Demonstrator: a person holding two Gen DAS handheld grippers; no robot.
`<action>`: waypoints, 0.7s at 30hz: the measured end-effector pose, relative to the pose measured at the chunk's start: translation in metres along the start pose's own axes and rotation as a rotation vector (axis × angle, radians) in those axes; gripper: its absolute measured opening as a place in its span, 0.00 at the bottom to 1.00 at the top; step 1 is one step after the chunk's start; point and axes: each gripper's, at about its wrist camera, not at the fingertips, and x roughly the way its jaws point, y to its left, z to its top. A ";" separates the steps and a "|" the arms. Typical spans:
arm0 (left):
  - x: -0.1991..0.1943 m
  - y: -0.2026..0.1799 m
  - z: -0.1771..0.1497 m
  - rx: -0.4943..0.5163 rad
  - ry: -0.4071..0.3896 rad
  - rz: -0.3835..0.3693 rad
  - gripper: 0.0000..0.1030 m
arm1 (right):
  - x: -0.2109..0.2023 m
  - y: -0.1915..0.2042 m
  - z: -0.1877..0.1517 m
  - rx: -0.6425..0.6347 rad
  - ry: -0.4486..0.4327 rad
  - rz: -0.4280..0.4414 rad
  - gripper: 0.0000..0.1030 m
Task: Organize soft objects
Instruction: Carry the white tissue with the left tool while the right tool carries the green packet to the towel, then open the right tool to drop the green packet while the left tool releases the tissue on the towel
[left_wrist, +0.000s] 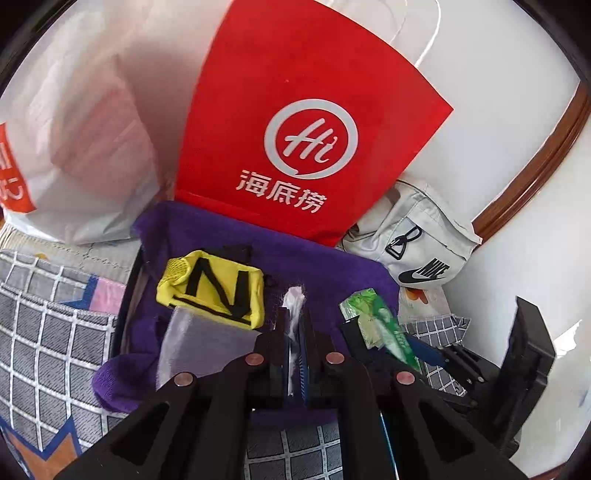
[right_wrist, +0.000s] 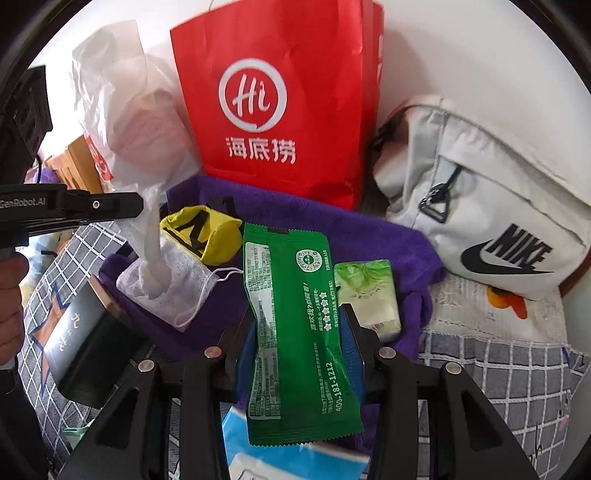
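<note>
Meanwhile the left gripper (left_wrist: 293, 332) pinches a strip of white tissue (left_wrist: 295, 306) between nearly closed jaws, above the purple cloth-lined box (left_wrist: 332, 266). The right gripper (right_wrist: 295, 332) has its jaws clamped on a green packet (right_wrist: 295, 314) over the same box, where a yellow pouch (right_wrist: 207, 232), mesh bag (right_wrist: 177, 284) and tissue pack (right_wrist: 369, 291) lie.
</note>
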 end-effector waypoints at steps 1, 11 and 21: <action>0.002 0.000 0.000 0.004 0.002 0.000 0.05 | 0.003 0.000 0.001 -0.007 0.009 0.000 0.40; 0.025 0.033 0.002 -0.064 0.070 0.026 0.05 | 0.037 0.006 0.017 -0.031 0.091 0.047 0.40; 0.038 0.052 0.000 -0.099 0.106 0.062 0.05 | 0.066 0.009 0.020 -0.043 0.182 0.026 0.41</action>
